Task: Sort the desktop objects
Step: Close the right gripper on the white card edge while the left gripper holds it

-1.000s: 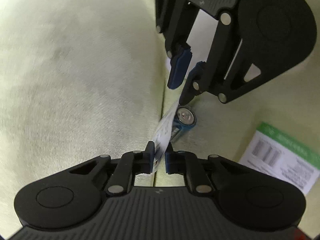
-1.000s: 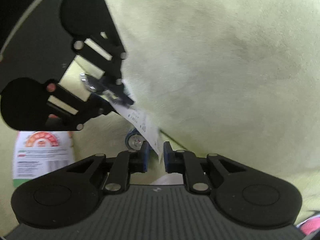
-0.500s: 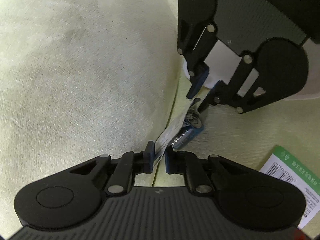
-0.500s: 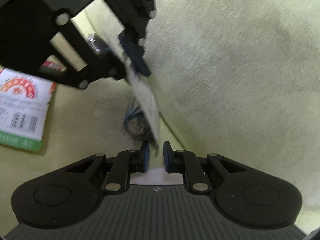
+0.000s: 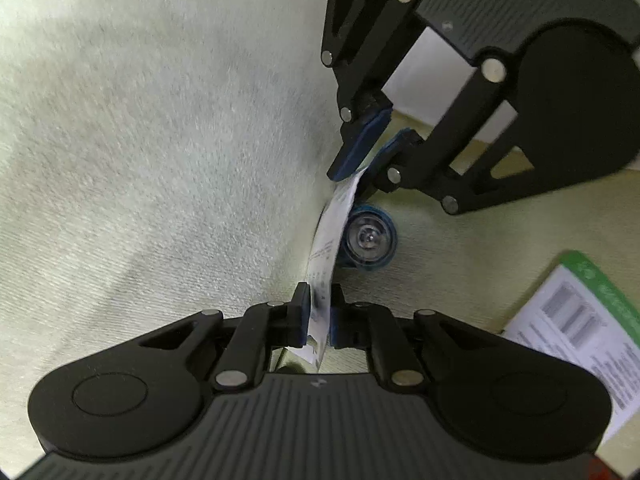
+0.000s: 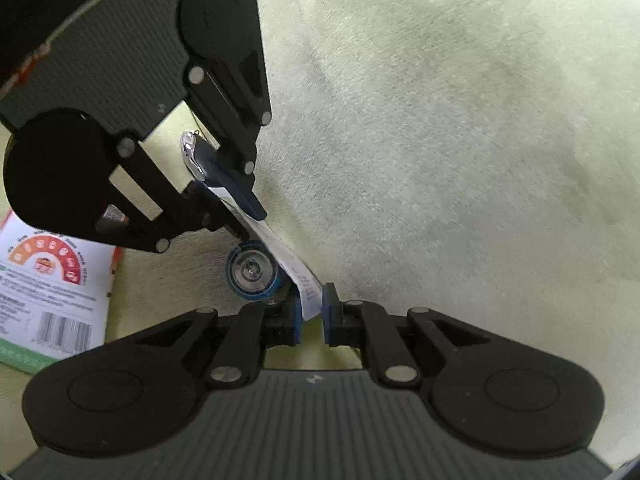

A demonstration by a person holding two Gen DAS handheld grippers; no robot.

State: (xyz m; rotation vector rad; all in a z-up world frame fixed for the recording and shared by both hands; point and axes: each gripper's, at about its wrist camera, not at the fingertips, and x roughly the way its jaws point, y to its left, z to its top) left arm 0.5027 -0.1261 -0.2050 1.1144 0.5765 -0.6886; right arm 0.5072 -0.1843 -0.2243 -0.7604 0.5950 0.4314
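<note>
Paper slip clamped by left gripper, right gripper ajar around it, battery beside.

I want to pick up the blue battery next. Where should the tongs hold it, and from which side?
Grip the blue battery across its round body, coming from the side away from the paper slip, judging by how it lies flat, end-on to both cameras, beside the slip.
</note>
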